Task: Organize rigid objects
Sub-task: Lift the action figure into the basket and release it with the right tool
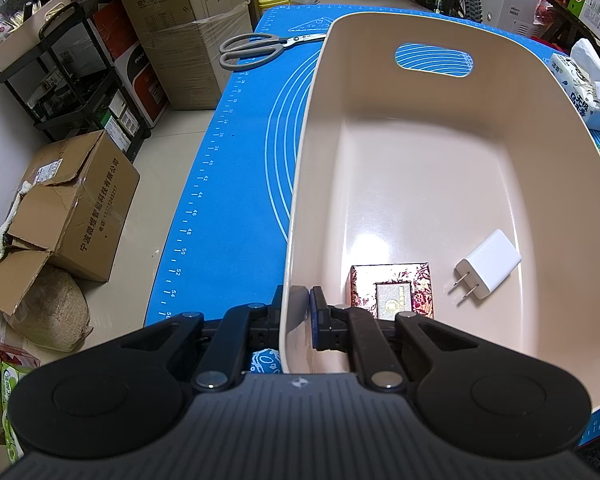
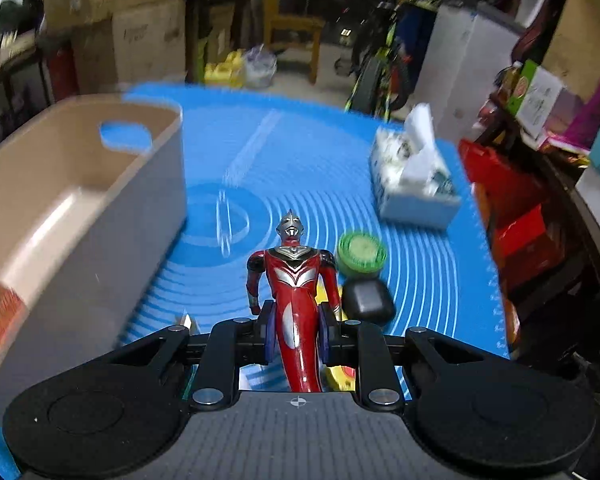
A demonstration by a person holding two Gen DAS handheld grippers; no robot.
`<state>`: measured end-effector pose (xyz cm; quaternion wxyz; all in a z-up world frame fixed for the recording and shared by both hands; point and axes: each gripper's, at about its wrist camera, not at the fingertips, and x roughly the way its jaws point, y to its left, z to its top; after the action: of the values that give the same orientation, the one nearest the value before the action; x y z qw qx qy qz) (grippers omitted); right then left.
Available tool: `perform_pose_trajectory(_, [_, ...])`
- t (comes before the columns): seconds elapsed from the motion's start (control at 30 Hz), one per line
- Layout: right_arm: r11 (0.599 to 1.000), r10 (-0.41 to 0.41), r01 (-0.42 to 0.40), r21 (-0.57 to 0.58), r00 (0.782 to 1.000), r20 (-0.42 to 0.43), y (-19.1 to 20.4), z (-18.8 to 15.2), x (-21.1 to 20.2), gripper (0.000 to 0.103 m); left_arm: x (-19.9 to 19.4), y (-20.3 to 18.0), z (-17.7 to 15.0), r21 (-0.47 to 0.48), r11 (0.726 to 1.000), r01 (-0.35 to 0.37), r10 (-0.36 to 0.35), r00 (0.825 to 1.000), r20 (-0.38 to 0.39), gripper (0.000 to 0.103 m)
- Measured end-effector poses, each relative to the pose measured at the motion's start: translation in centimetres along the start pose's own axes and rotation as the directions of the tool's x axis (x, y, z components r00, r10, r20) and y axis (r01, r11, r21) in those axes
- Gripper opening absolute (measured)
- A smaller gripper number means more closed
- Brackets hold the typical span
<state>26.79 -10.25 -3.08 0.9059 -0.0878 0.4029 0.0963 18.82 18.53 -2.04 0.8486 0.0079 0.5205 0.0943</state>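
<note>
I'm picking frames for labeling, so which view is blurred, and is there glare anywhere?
Left wrist view: sharp, with soft ceiling-light glare on the floor of the beige bin and fisheye bending of the blue mat. Right wrist view: motion-smeared background and tissue box, while the held red figure stays crisp.

Both grippers: black linkage arms, silver pivot screws, ribbed grey body, blue-padded fingers (image 1: 315, 312).

Free room and obstructions. The bin (image 1: 500, 92) floor lies open toward its far end; a patterned box (image 1: 392, 294) and a white charger (image 1: 488, 264) sit at the near end, with the left gripper (image 1: 300, 304) clamped on the near wall. Right of the bin, bare mat (image 2: 300, 152) gives passage; a green lid (image 2: 361, 254), black case (image 2: 367, 300) and tissue pack (image 2: 414, 176) crowd the right side.
</note>
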Motion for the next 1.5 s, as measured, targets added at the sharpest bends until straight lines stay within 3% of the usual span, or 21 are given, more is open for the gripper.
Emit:
perform_pose_trajectory(0.17, [0.999, 0.017, -0.022, 0.040, 0.993, 0.118, 0.7, 1.4, -2.6, 0.030, 0.0, 0.0, 0.0, -0.001, 1.000, 0.000, 0.000, 1.000, 0.000, 0.013])
perform_pose_trajectory(0.4, [0.994, 0.067, -0.085, 0.063, 0.966, 0.248, 3.4, 3.7, -5.4, 0.030, -0.1, 0.1, 0.0, -0.002, 1.000, 0.001, -0.001, 1.000, -0.002, 0.013])
perform_pose_trajectory(0.7, [0.978, 0.191, -0.207, 0.031, 0.943, 0.272, 8.4, 5.7, -6.5, 0.030, 0.0, -0.2, 0.1, -0.001, 1.000, -0.004, 0.004, 1.000, -0.002, 0.013])
perform_pose_trajectory(0.9, [0.964, 0.265, -0.261, -0.044, 0.940, 0.214, 13.4, 5.8, -5.2, 0.030, 0.0, -0.2, 0.1, 0.000, 1.000, -0.005, 0.005, 1.000, -0.002, 0.013])
perform_pose_trajectory(1.07, [0.955, 0.289, -0.279, -0.104, 0.951, 0.107, 16.9, 5.0, -3.2, 0.030, 0.1, -0.3, 0.1, 0.000, 1.000, -0.004, 0.004, 1.000, -0.002, 0.013])
perform_pose_trajectory(1.23, [0.949, 0.282, -0.282, -0.139, 0.959, -0.020, 18.9, 3.9, -1.3, 0.030, 0.2, -0.4, 0.0, 0.003, 1.000, -0.006, 0.006, 1.000, -0.001, 0.012])
perform_pose_trajectory(1.5, [0.943, 0.255, -0.291, -0.164, 0.944, -0.209, 20.0, 2.1, 1.4, 0.031, 0.3, -0.4, 0.0, 0.004, 1.000, -0.007, 0.007, 1.000, -0.001, 0.012])
